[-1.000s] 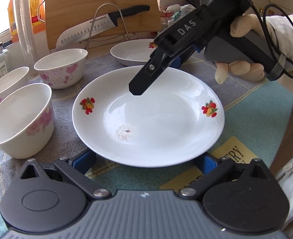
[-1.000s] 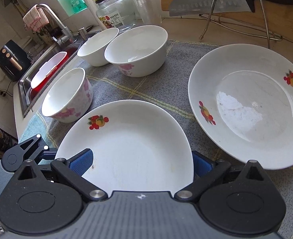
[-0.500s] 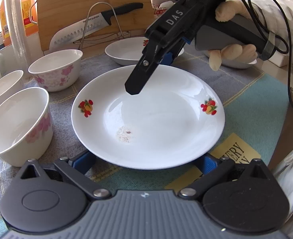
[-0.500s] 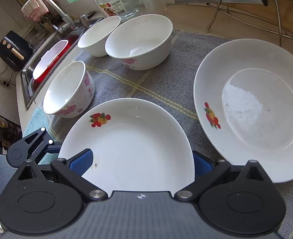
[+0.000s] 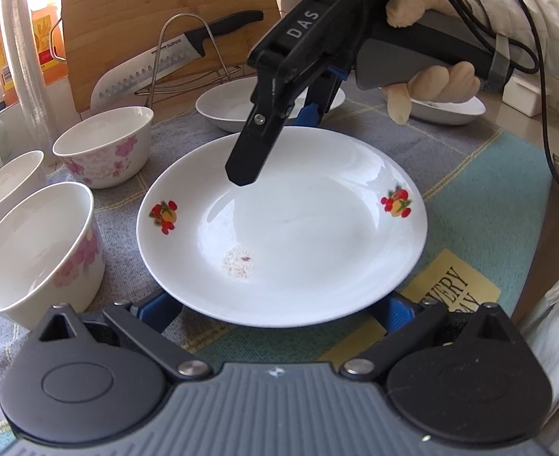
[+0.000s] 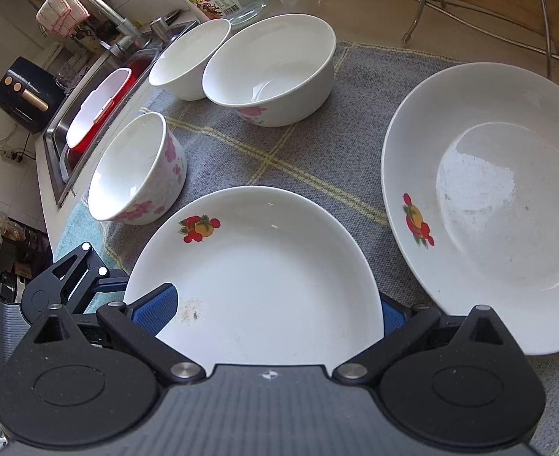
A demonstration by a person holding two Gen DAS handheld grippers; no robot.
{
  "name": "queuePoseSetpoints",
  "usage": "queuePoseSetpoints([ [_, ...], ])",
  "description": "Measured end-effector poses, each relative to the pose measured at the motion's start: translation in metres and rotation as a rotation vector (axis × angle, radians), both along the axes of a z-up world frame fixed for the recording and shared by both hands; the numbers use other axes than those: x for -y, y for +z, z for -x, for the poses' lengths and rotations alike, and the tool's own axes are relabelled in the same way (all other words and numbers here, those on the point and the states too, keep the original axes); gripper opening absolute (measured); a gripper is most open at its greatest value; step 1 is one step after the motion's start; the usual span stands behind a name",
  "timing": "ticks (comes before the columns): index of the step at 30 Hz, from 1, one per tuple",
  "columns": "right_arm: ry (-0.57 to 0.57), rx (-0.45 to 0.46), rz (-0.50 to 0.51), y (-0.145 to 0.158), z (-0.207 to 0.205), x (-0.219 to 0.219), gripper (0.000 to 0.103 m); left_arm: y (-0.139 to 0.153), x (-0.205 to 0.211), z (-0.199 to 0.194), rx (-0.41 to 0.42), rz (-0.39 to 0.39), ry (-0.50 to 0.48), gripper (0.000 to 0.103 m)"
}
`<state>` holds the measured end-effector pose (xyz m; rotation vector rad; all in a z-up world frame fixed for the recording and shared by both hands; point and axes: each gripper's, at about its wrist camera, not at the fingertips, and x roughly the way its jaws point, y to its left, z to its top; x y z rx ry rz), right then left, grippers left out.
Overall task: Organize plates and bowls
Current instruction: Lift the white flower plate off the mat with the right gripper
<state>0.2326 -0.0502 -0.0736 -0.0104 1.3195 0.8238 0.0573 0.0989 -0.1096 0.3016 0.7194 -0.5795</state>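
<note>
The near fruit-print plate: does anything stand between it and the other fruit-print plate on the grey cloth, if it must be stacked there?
Nothing visible does. In the right wrist view only bare grey cloth lies between the near plate and the other plate; the bowls stand to one side.

Ahead, 12 o'clock: right gripper (image 5: 313, 114) hangs over the near plate (image 5: 317, 235), blocking its far rim.
9–10 o'clock: three bowls (image 5: 104, 144) crowd the cloth (image 6: 279, 152); narrow gaps only.
3 o'clock: open teal mat (image 5: 488, 209).
Beyond, 12 o'clock: second plate (image 5: 226, 108), knife rack (image 5: 188, 57).
</note>
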Motion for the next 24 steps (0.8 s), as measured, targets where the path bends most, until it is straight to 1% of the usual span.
queuePoseSetpoints([
  [7,0.011,0.004,0.002,0.0001,0.0005,-0.001,0.103,-0.0004,-0.0032,0.0003,0.002,0.018,-0.012,0.102],
  [11,0.022,0.002,0.009,0.0,0.0003,-0.0018,0.103,-0.0004,-0.006,-0.0034,-0.013,0.027,-0.03,0.102],
  [21,0.031,0.013,0.022,0.0008,0.002,-0.0052,0.103,0.0012,-0.0064,-0.0085,-0.034,0.027,-0.046,0.102],
  [24,0.03,0.011,0.012,0.0028,0.0015,-0.0041,0.103,0.0019,-0.0064,-0.0085,-0.037,0.029,-0.041,0.102],
])
